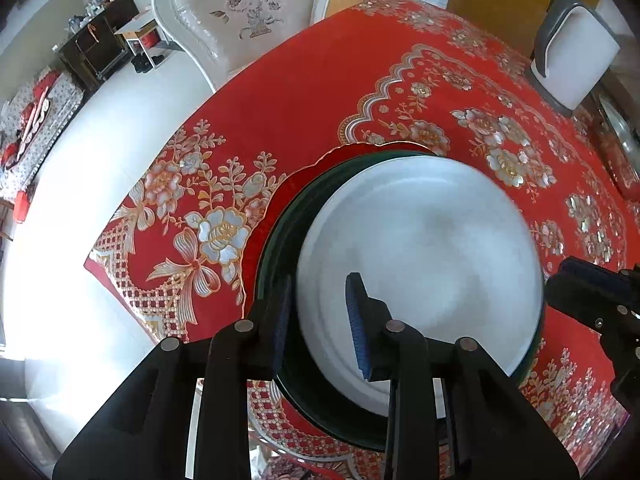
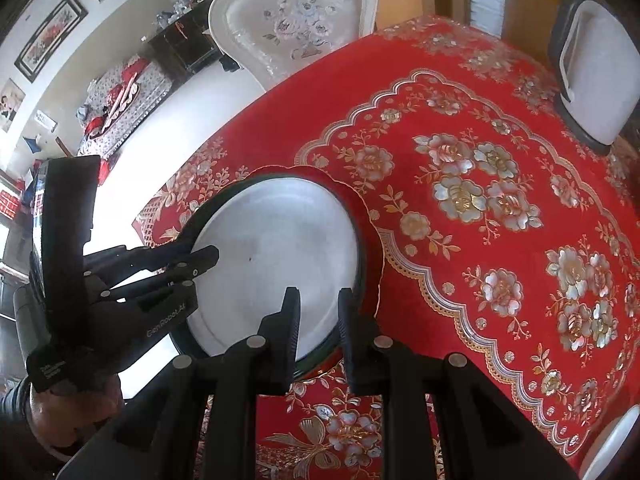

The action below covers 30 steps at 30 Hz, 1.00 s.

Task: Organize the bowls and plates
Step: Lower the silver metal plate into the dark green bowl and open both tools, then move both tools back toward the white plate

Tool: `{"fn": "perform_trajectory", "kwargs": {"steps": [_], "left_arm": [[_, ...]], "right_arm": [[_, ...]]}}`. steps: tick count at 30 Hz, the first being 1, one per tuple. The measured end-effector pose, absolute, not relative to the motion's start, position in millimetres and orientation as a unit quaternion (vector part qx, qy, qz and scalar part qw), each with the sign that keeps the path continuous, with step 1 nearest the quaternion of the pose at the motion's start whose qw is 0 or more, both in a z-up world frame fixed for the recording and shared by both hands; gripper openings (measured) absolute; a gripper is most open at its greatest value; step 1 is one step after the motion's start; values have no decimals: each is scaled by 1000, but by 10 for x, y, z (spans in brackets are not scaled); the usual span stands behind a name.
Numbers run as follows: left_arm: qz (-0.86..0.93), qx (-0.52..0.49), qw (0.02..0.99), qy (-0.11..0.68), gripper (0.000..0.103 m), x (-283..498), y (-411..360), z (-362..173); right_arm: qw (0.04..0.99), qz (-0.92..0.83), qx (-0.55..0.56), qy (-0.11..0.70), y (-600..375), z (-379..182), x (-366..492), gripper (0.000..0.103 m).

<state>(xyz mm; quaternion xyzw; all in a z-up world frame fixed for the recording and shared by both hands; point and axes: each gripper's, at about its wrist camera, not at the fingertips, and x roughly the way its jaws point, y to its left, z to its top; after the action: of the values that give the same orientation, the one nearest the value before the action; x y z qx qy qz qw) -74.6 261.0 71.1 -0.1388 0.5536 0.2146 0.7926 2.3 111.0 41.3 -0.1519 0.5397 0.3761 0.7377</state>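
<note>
**Both jaws at the plate stack, near edge of the bench**

Your left gripper (image 1: 320,316) has its jaws a little apart, straddling the left rim of the white plate (image 1: 420,248): one blue pad sits outside the rim, the other over the plate's face, and you cannot tell from here whether they press on it. Your right gripper (image 2: 318,320) has its jaws drawn close together around the right rim of the same plate (image 2: 276,256), one finger over its face and one outside; whether the pads actually bite is not clear.

The bench (image 2: 460,100) is the largest thing here, covered in a red cloth with gold and silver flowers. At its far left stands a white chair (image 1: 248,12) with a floral back; at the far right stands a white container with a dark rim (image 2: 592,80).

The white plate lies on a dark green plate (image 1: 288,216), which lies on a red scalloped plate (image 1: 344,152), all near the bench's near left edge. Your hand (image 2: 76,404) shows low at the left in the right wrist view.
</note>
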Motion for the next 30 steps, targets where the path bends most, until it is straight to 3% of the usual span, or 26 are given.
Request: {"fn": "perform_trajectory", "kwargs": {"steps": [22, 26, 30], "left_arm": [[191, -113, 836, 502, 28, -546, 2348, 1228], [160, -98, 847, 498, 28, -366, 2088, 1318], [124, -85, 852, 502, 28, -176, 1799, 1344]], "right_arm": [[765, 357, -126, 521, 880, 573, 59, 24], [780, 334, -108, 519, 651, 645, 117, 40], [795, 304, -85, 519, 329, 706, 183, 41]]}}
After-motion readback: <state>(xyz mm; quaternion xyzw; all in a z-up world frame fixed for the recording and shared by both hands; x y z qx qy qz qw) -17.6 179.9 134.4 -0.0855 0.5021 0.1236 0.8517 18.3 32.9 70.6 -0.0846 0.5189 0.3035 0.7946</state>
